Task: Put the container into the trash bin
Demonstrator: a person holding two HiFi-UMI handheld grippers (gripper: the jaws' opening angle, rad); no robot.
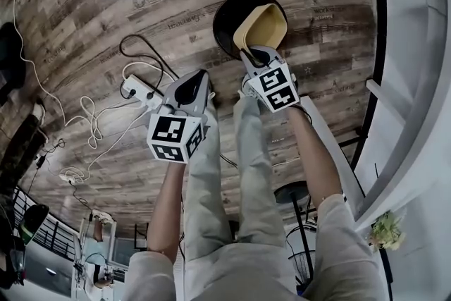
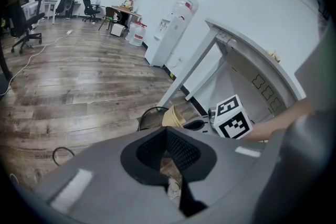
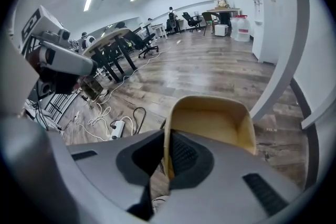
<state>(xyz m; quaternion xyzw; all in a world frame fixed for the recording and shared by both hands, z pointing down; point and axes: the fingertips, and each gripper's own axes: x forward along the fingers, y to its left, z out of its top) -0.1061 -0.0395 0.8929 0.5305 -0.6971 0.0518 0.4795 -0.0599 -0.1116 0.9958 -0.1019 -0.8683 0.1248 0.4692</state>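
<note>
A tan, open-topped container (image 1: pixel 262 26) hangs over the round black trash bin (image 1: pixel 227 17) on the wooden floor. My right gripper (image 1: pixel 248 51) is shut on the container's near wall. In the right gripper view the container (image 3: pixel 210 123) fills the middle, and that wall is pinched between the pads of the right gripper (image 3: pixel 167 136). My left gripper (image 1: pixel 201 77) hangs left of the bin, its pads together with nothing in them. In the left gripper view, past the left gripper (image 2: pixel 166 134), I see the bin (image 2: pixel 152 117), the container (image 2: pixel 172 117) and the right gripper's marker cube (image 2: pixel 232 117).
A white power strip (image 1: pixel 141 89) with black and white cables lies on the floor left of the bin. A white desk (image 1: pixel 416 81) with slanted legs stands right of it. The person's legs (image 1: pixel 246 173) are below. A water dispenser (image 2: pixel 176 29) stands by the far wall.
</note>
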